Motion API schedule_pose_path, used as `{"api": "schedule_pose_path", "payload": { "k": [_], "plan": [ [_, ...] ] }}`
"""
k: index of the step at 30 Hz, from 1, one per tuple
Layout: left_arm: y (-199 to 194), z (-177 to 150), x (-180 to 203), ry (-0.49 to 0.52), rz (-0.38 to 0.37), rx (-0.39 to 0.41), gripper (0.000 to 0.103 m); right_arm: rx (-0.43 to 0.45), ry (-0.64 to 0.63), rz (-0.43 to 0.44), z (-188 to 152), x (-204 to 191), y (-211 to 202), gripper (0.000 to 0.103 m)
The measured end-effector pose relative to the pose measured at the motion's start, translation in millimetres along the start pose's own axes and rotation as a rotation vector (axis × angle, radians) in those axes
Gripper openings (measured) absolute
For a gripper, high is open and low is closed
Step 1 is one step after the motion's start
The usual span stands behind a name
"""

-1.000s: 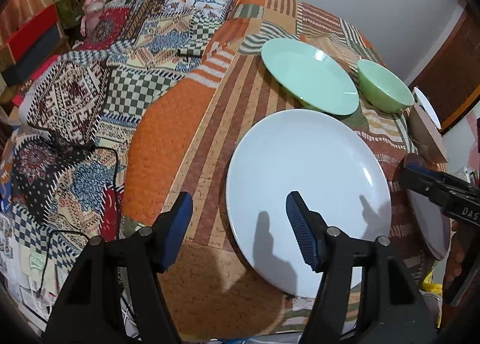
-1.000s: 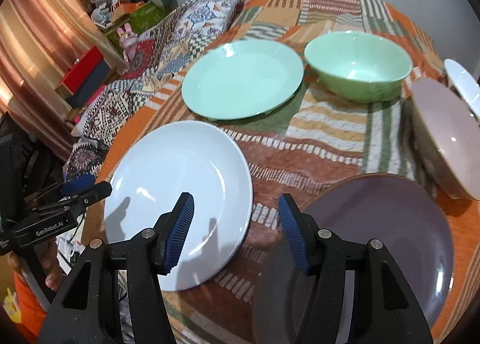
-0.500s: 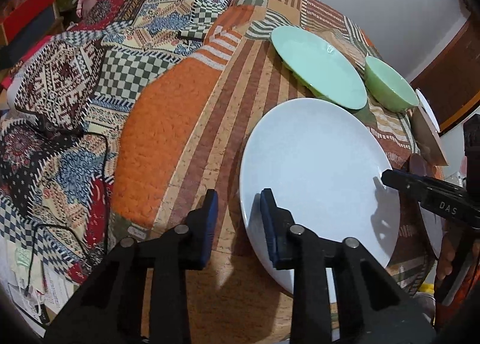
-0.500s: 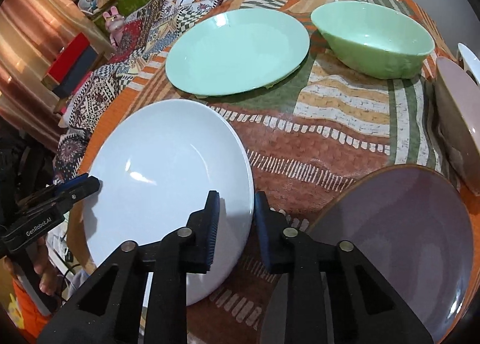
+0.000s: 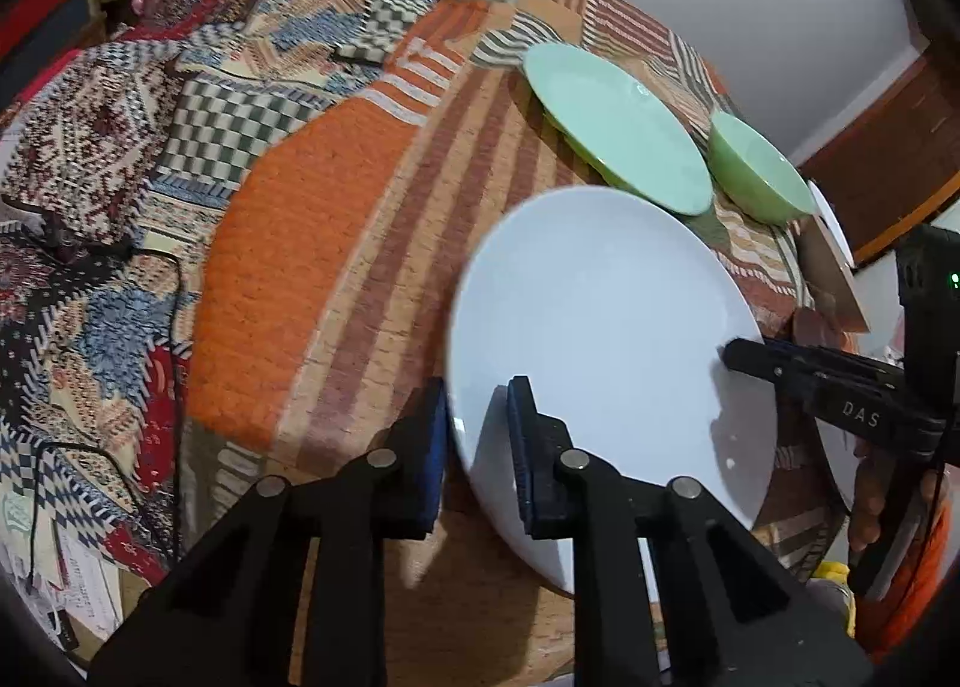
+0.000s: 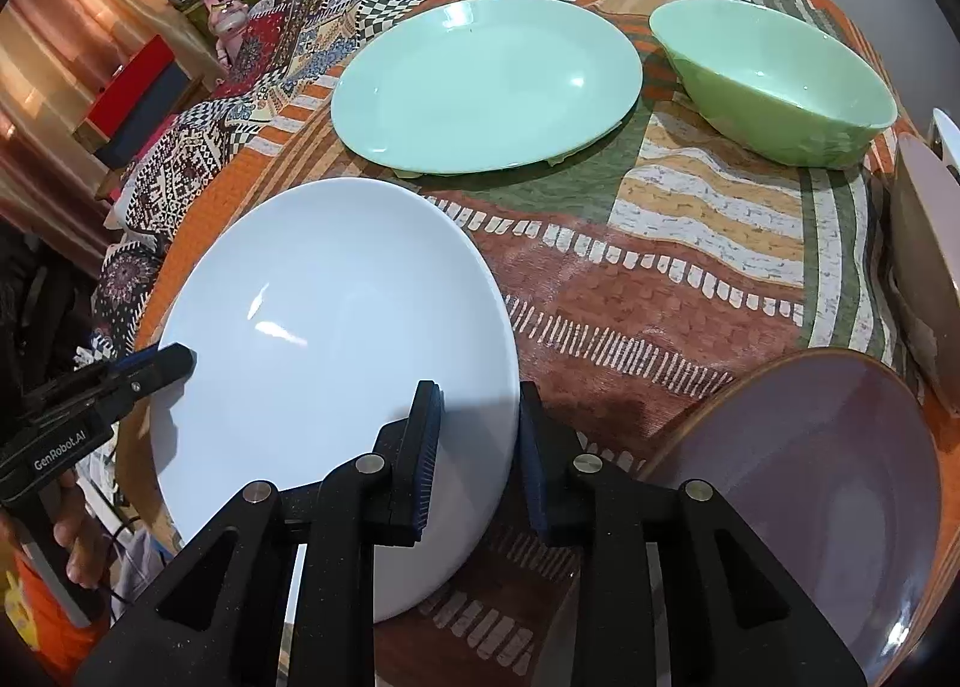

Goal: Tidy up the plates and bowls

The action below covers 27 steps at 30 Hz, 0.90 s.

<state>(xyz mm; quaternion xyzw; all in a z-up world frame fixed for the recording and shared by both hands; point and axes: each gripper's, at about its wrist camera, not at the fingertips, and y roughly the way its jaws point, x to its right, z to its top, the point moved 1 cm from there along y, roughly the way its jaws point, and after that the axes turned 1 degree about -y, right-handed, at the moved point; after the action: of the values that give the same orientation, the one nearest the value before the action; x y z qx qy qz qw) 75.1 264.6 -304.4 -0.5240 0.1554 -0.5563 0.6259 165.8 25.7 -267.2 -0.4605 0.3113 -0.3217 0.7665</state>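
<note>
Both grippers have just been closing: the left gripper and right gripper now pinch opposite rims of the white plate, ready for lifting. Beyond lie the green plate and green bowl. Only the right view shows the purple plate beside its gripper.

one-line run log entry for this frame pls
phase: two-handed grasp | left gripper: just closed on white plate rim | right gripper: clamped on opposite rim | nearby: green plate, green bowl
</note>
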Motion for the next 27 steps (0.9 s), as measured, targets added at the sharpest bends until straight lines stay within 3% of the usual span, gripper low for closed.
{"api": "schedule_pose_path", "payload": {
  "k": [8, 17, 27],
  "plan": [
    [-4, -3, 1, 0.000, 0.023, -0.001, 0.020, 0.020, 0.039, 0.054, -6, 0, -8, 0.023],
    [-20, -7, 8, -0.004, 0.045, 0.030, 0.020, 0.037, 0.037, 0.060, -13, -4, -19, 0.023],
    [-48, 0, 33, 0.044, 0.034, 0.100, 0.020, 0.118, 0.035, 0.044, -17, 1, -48, 0.024]
  ]
}}
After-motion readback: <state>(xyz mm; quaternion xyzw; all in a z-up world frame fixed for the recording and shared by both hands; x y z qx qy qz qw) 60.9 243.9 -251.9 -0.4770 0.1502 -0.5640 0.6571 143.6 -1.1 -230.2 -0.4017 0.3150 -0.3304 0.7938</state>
